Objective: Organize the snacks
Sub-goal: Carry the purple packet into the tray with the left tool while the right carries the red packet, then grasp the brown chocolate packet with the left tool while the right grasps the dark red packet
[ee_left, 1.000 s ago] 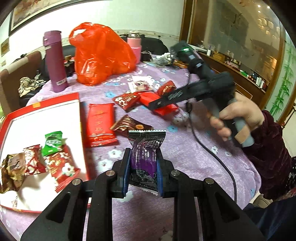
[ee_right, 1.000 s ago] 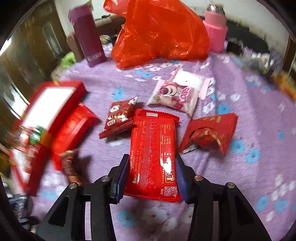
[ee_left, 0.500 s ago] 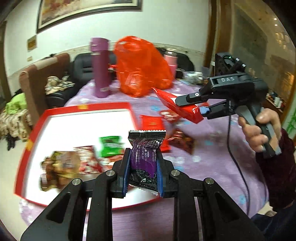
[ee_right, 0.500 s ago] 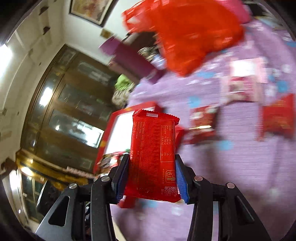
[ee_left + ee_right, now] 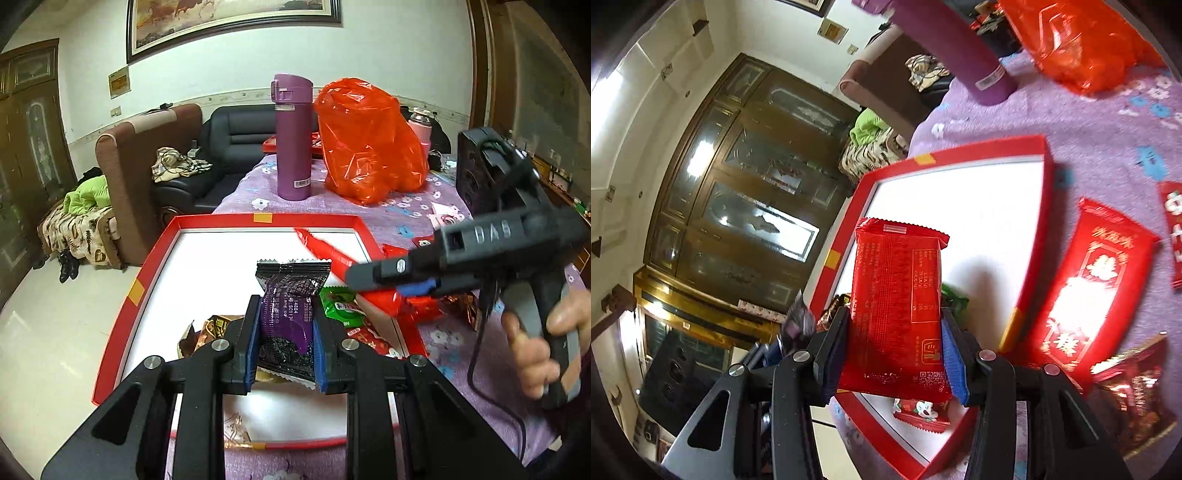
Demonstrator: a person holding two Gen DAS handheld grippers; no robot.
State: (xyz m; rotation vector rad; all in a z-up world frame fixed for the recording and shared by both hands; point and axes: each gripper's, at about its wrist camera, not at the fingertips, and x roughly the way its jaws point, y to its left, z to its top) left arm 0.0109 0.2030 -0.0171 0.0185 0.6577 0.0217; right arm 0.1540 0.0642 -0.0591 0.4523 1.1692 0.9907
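**Purple floral table and what rests on it**

The table (image 5: 373,218) wears a purple cloth printed with small white and blue flowers. A shallow red box with a white floor (image 5: 162,251) lies at its near left. Beyond the box, toward 12 o'clock, a purple flask (image 5: 293,136) stands upright, and just beside it at 1 o'clock slumps an orange-red plastic bag (image 5: 369,144). A pink bottle (image 5: 420,127) stands behind the bag. In the right wrist view, a long red packet with gold print (image 5: 1089,280) lies flat on the cloth at 3 o'clock, just beside the box's edge, with a dark red wrapper (image 5: 1134,391) near it at 4 o'clock.
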